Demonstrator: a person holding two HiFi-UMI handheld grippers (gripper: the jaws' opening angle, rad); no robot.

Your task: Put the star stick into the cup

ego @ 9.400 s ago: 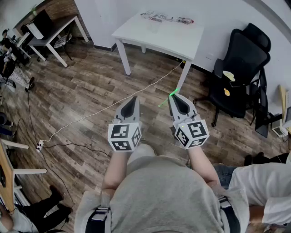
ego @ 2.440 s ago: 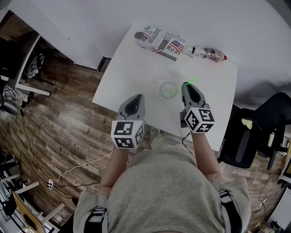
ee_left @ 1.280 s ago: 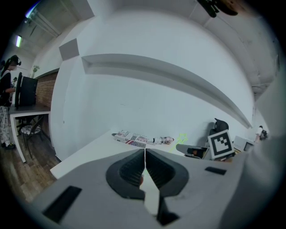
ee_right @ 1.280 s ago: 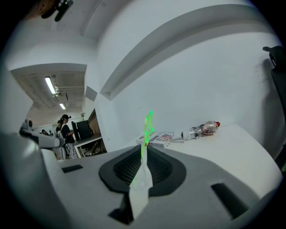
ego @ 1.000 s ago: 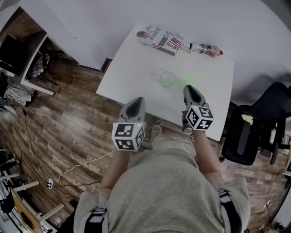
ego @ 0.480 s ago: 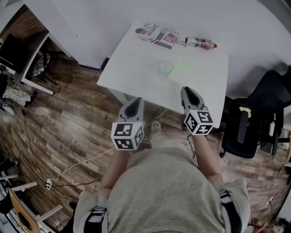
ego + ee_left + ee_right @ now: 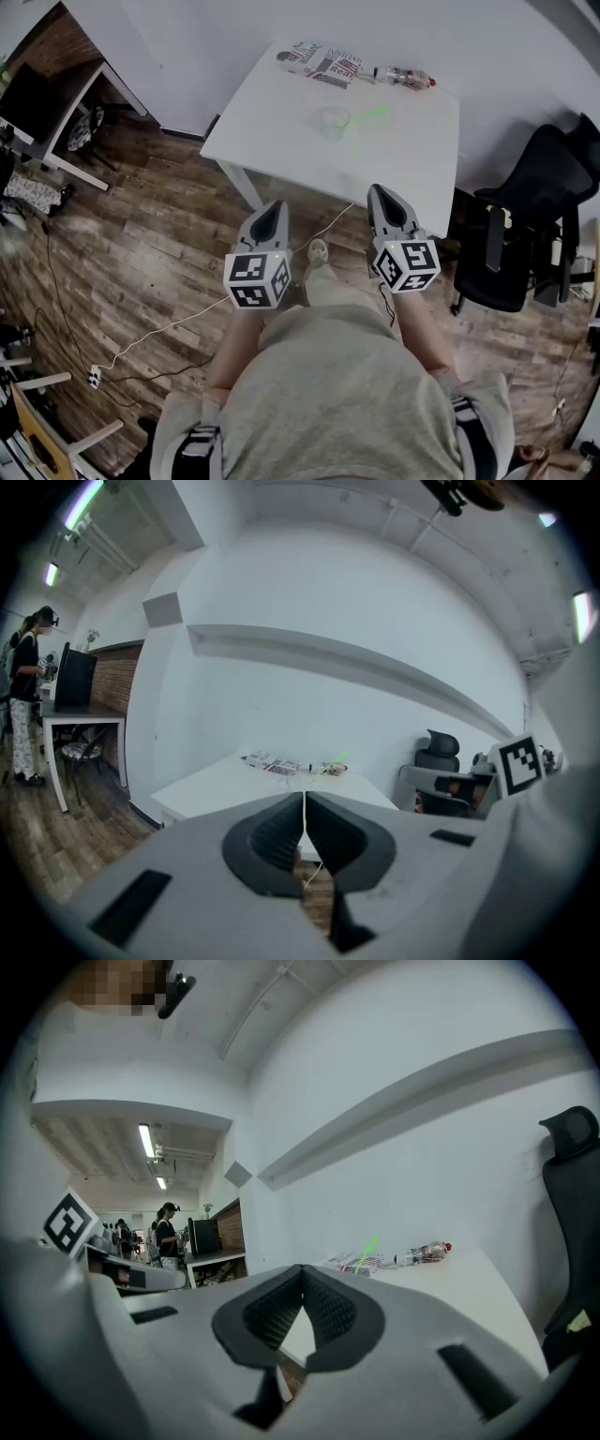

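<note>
The clear cup (image 7: 334,118) stands on the white table (image 7: 281,131), with the green star stick (image 7: 367,113) resting in it and leaning out to the right. Its star end shows as a green fleck (image 7: 341,758) in the left gripper view and as a slanted green stick (image 7: 368,1247) in the right gripper view. My left gripper (image 7: 273,208) (image 7: 304,799) and right gripper (image 7: 380,192) (image 7: 302,1274) are both shut on nothing. They hang over the wooden floor, short of the table's near edge and well apart from the cup.
A magazine (image 7: 319,64) and a plastic bottle (image 7: 403,77) lie at the table's far edge. A black office chair (image 7: 525,216) stands to the right. A white cable (image 7: 187,323) runs across the floor. Another desk (image 7: 66,103) is at the far left, with a person (image 7: 23,705) beside it.
The right gripper has let go of the star stick, which now stays in the cup. Both grippers have drawn back from over the table to above the floor.
</note>
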